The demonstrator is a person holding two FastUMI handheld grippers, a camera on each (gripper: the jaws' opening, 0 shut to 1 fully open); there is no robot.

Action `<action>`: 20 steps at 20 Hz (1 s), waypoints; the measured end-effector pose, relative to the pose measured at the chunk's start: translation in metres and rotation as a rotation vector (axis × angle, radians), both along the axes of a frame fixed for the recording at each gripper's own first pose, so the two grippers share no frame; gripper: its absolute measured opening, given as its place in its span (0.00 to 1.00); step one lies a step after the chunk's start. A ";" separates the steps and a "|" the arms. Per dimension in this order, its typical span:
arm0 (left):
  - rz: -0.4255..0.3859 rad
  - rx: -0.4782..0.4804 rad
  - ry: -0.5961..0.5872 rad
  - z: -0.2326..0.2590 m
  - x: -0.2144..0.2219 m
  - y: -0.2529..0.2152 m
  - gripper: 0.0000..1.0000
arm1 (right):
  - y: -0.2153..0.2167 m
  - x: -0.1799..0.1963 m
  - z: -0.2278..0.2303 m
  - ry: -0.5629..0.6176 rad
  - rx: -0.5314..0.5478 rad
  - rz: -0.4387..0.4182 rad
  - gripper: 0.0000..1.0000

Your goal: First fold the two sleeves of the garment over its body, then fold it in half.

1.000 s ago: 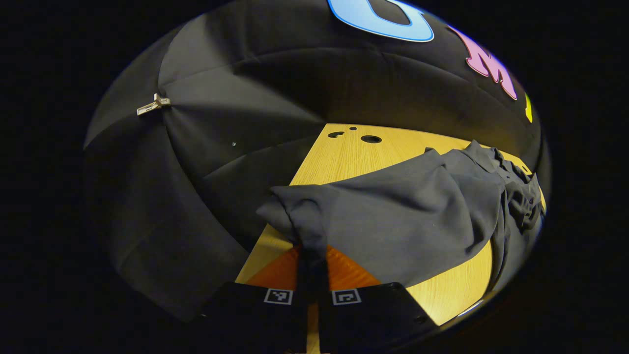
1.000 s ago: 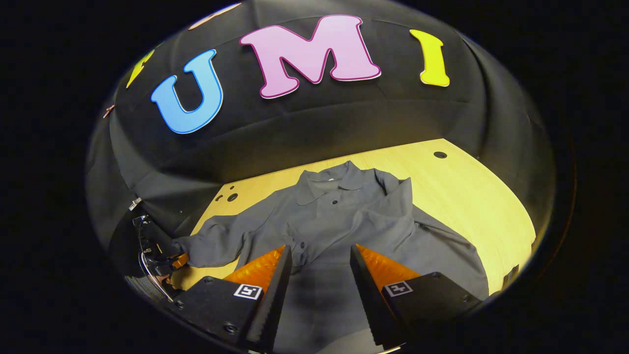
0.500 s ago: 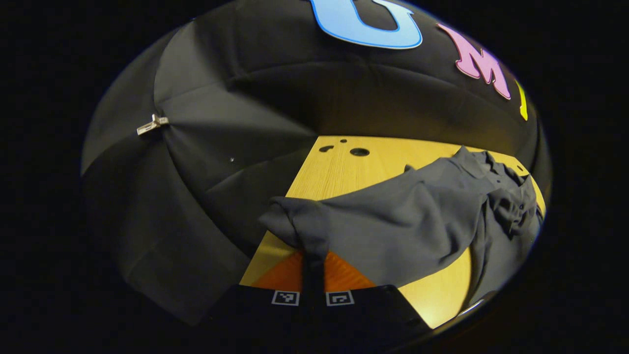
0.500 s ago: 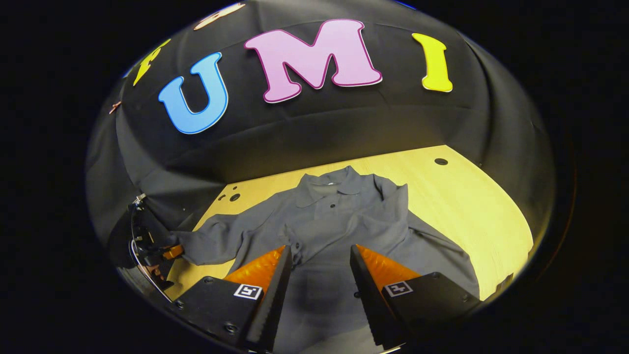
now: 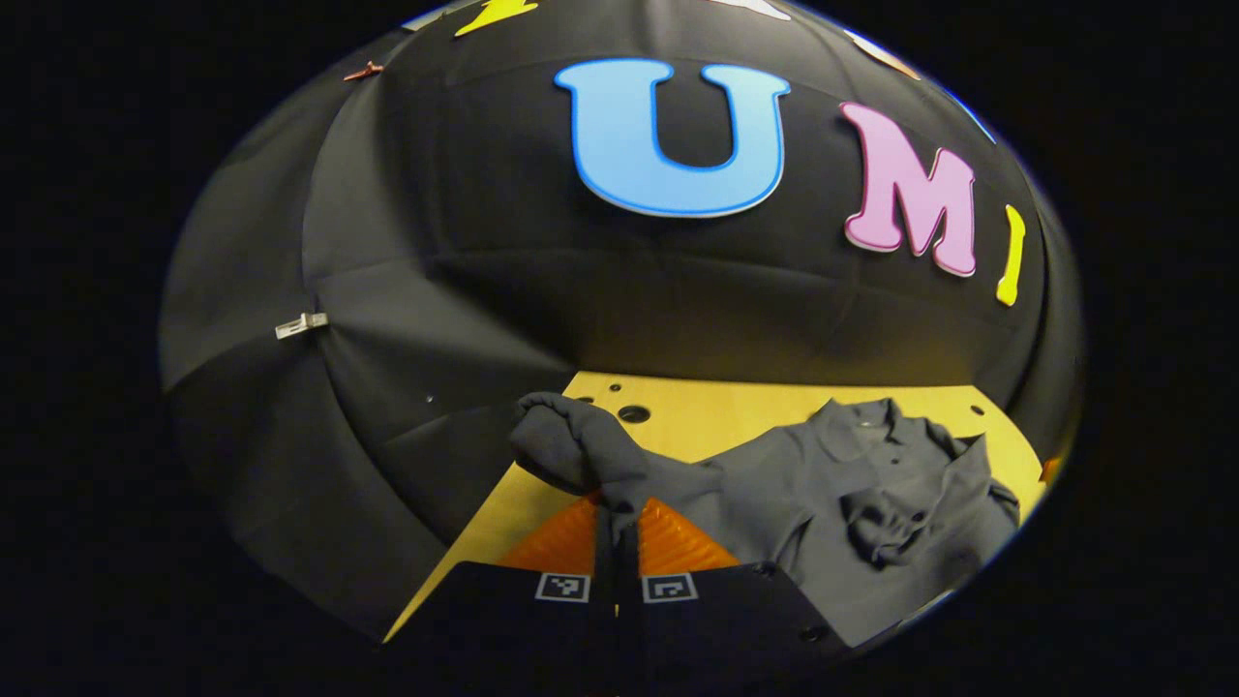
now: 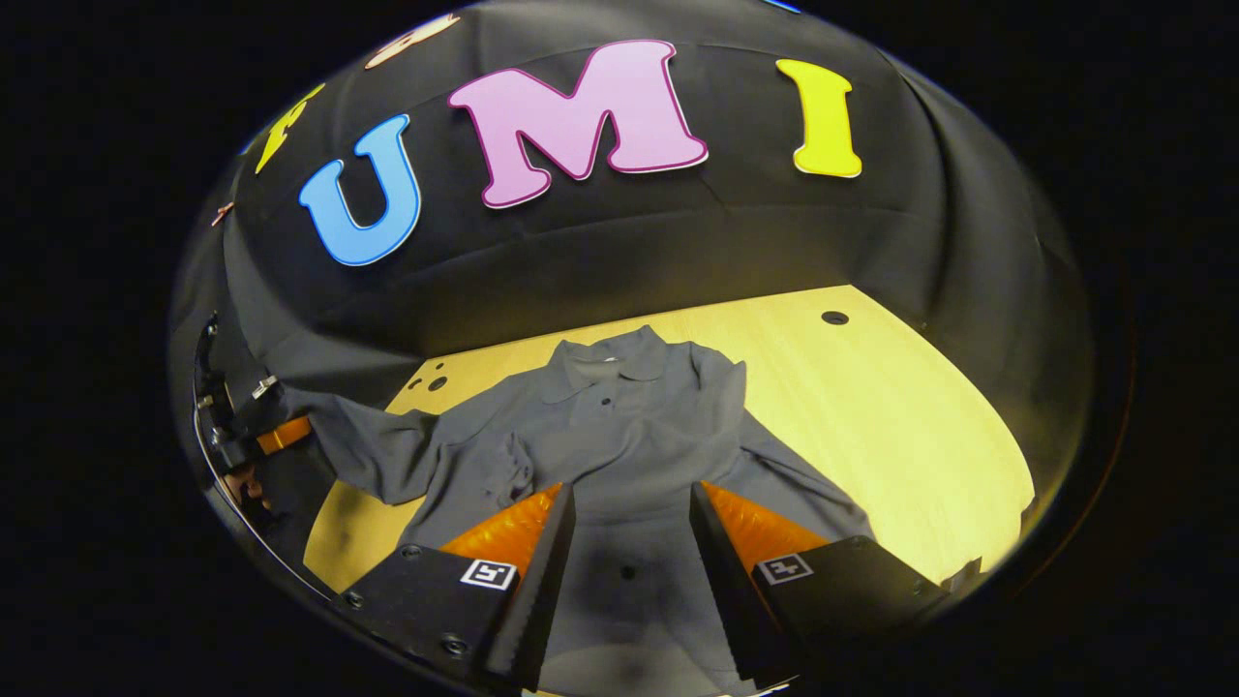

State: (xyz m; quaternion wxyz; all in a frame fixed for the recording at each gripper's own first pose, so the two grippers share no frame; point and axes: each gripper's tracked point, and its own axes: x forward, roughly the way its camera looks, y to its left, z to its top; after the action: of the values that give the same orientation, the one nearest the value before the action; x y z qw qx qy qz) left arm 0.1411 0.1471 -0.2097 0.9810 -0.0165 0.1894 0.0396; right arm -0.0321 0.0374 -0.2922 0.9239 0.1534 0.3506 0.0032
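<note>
Garment [image 6: 619, 436] lies collar-far on the bench [image 6: 900, 407], its right sleeve [image 6: 740, 407] seemingly already laid over the body, though folds blur this. The left sleeve [image 5: 571, 450] is pinched at the cuff between the closed fingers of the left gripper [image 5: 617, 518] and hangs lifted off the bench. The right gripper [image 6: 629, 513] hovers with fingers spread over the lower body, holding nothing. Nothing pins the body, so a hard pull could drag the whole garment left or rumple the chest. A thin cuff hold might slip, dropping the sleeve short of the body.
</note>
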 end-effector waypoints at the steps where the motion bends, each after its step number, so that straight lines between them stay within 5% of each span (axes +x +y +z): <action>1: -0.013 -0.009 -0.012 0.008 0.000 -0.015 0.05 | -0.010 -0.004 -0.001 0.001 -0.008 -0.001 0.75; 10: -0.128 -0.051 -0.031 0.042 0.006 -0.153 0.05 | -0.090 -0.024 -0.021 0.022 -0.045 -0.038 0.80; 20: -0.200 -0.068 0.012 0.019 0.006 -0.296 0.05 | -0.152 -0.032 -0.049 0.057 -0.013 -0.046 0.83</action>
State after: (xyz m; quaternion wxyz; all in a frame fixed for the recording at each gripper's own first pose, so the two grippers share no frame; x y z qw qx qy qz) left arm 0.1471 -0.1484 -0.1909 0.9777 -0.0304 0.1974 -0.0648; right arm -0.0646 -0.1145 -0.3417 0.9143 0.1554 0.3733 -0.0249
